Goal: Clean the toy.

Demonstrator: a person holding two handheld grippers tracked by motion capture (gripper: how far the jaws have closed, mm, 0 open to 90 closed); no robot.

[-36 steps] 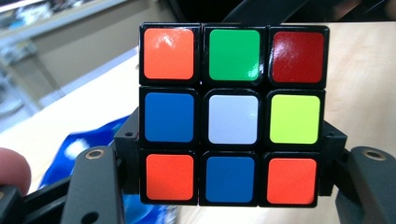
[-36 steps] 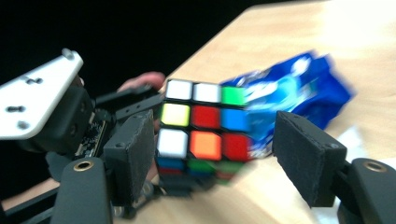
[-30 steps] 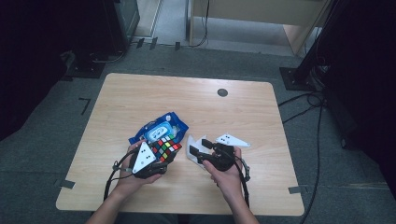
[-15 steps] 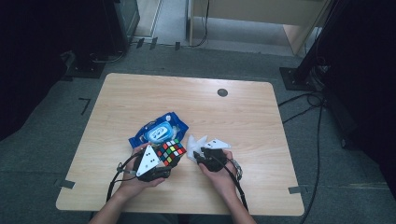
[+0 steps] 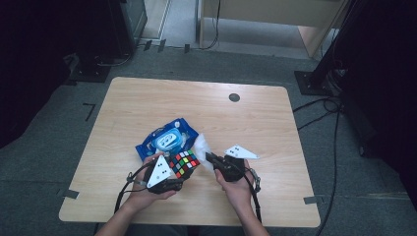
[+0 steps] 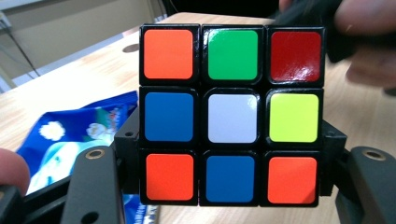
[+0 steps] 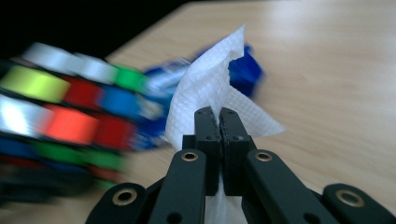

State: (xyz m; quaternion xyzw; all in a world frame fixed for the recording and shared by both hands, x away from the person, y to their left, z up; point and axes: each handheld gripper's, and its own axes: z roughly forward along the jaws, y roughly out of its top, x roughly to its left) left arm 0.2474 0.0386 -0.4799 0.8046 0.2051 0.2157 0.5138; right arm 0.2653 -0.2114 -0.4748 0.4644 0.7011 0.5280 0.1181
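- Landmark: puzzle cube [image 5: 183, 163], held just above the near half of the wooden table [image 5: 265, 123].
- Left gripper [image 5: 173, 173]: jaws part-way apart and clamped on the cube's two side faces; in the left gripper view the cube [image 6: 231, 114] sits square between them, scrambled face with white centre toward the camera.
- Right gripper [image 5: 210, 158]: just to the right of the cube; jaws have just been closing and are now pinched tight on a white wet wipe [image 7: 212, 88], which stands up above the tips and hangs out below them.
- Blue wipe pack [image 5: 167, 139] lies flat on the table directly behind the cube.
- Step in hand, as judged: wiping the cube.
- To do it well: keep the left clamp steady, bring the loose flap of the wipe [image 5: 202, 146] flat onto the cube's right face, and stroke across the stickers with light pressure so the cube does not twist in the jaws.
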